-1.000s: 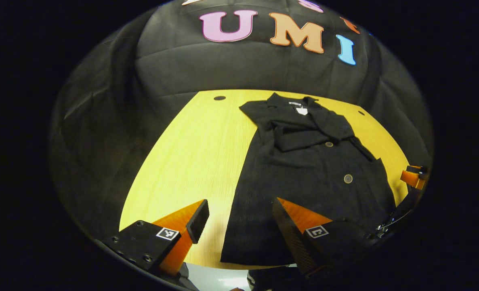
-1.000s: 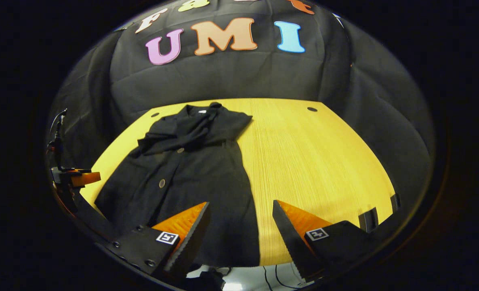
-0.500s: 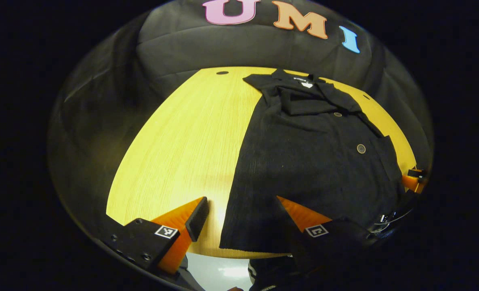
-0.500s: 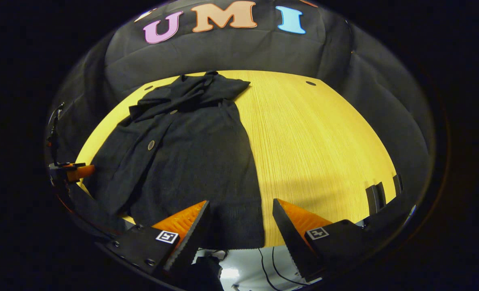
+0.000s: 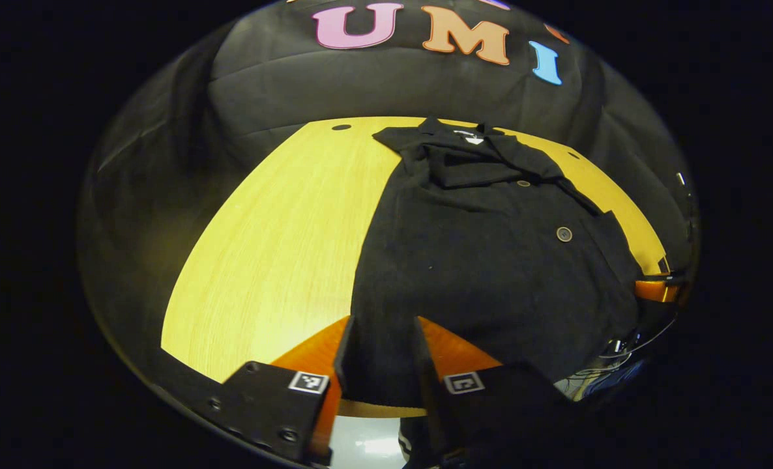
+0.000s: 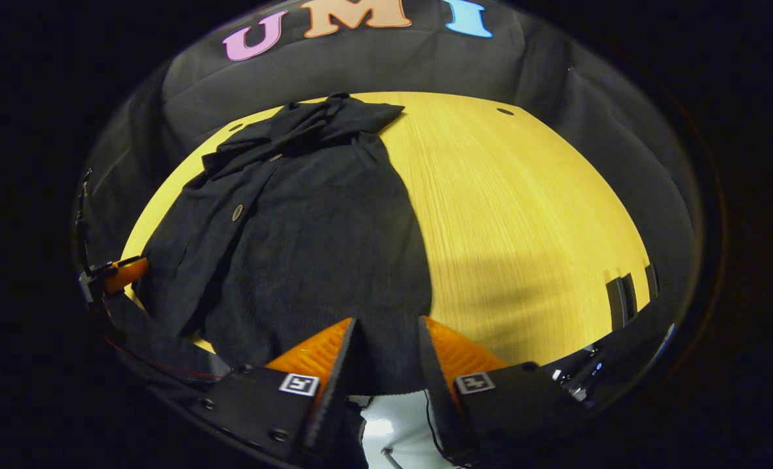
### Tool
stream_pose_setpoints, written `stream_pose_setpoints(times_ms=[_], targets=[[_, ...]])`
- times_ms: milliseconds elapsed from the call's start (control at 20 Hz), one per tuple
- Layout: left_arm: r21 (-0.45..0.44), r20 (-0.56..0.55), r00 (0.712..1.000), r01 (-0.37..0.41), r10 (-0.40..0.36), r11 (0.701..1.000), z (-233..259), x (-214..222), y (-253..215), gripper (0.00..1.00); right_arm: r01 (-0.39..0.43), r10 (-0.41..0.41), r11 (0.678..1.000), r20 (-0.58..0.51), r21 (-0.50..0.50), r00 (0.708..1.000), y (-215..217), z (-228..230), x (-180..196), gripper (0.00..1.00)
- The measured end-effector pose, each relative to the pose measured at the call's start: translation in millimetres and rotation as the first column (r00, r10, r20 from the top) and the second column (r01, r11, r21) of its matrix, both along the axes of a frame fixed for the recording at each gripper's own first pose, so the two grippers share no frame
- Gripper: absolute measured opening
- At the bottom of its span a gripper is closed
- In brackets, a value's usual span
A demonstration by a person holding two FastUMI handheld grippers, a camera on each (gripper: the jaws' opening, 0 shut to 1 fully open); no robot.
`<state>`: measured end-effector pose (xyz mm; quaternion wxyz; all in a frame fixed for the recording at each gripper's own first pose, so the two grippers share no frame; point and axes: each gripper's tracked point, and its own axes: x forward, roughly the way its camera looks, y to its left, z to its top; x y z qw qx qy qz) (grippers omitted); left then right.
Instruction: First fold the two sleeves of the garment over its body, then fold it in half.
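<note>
Now, over on the left side, the left tool (image 5: 383,355) is down at the near hem of the black shirt (image 5: 484,260), its fingers (image 5: 315,355) drawn close together with the hem's left corner between them; whether both pads actually press the cloth, I cannot tell. The shirt lies flat on the yellow tabletop (image 5: 276,241), collar at the far end by the booth wall, both sleeves (image 5: 478,172) folded in over the chest, two buttons (image 5: 564,234) showing along the placket. Moving right, in the right gripper view, the right tool (image 6: 384,355) sits at the hem's other corner, fingers likewise narrowed around the fabric edge, grip unclear. Bare wood stretches off to the right of the garment, and the near hem lies right at the tabletop's front edge.
</note>
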<state>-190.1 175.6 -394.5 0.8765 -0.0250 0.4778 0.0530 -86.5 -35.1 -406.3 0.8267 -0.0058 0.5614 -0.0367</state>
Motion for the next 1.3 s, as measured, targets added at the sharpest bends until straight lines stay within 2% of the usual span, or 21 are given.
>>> stream_pose_setpoints(times_ms=[50, 100, 150, 200, 300, 400, 550, 800, 1050, 1300], targets=[[-0.013, 0.001, 1.000, -0.008, 0.008, 1.000, 0, -1, -3, 0.36, -0.011, 0.011, 1.000, 0.003, 0.007, 1.000, 4, 1, 0, 0.52], [-0.026, 0.007, 1.000, -0.015, 0.015, 1.000, 1, 0, -5, 0.20, -0.014, 0.014, 1.000, 0.007, 0.018, 1.000, 7, 0, -1, 0.36], [-0.042, 0.011, 1.000, -0.021, 0.021, 0.999, 1, -1, -7, 0.10, -0.010, 0.010, 1.000, 0.011, 0.025, 1.000, 9, 0, -1, 0.28], [-0.065, 0.018, 0.999, -0.032, 0.033, 0.997, 3, -2, -9, 0.06, -0.010, 0.009, 0.999, 0.015, 0.034, 1.000, 9, -1, -1, 0.13], [-0.113, 0.022, 0.998, -0.058, 0.060, 0.992, 4, -6, -12, 0.00, -0.010, 0.009, 0.998, 0.019, 0.066, 1.000, 10, 0, -2, 0.06], [-0.130, 0.018, 0.998, -0.063, 0.066, 0.990, 4, -10, -16, 0.00, 0.000, -0.001, 0.996, 0.013, 0.092, 1.000, 9, 0, -4, 0.06], [-0.080, 0.017, 0.999, -0.028, 0.029, 0.996, 6, -13, -22, 0.00, -0.010, 0.008, 0.996, 0.019, 0.086, 1.000, 6, 3, -2, 0.06], [-0.038, 0.001, 0.999, -0.045, 0.045, 0.998, 17, -20, -31, 0.00, -0.038, 0.031, 0.997, 0.104, 0.069, 0.994, 6, 12, 14, 0.03], [-0.075, 0.098, 0.992, -0.072, 0.079, 0.995, 64, 6, -34, 0.00, -0.024, -0.002, 0.993, 0.222, 0.115, 0.975, 5, 53, 40, 0.02], [-0.092, 0.239, 0.963, -0.107, 0.126, 0.990, 121, 57, -26, 0.00, -0.079, 0.034, 0.991, 0.371, 0.106, 0.928, 7, 108, 83, 0.02]])
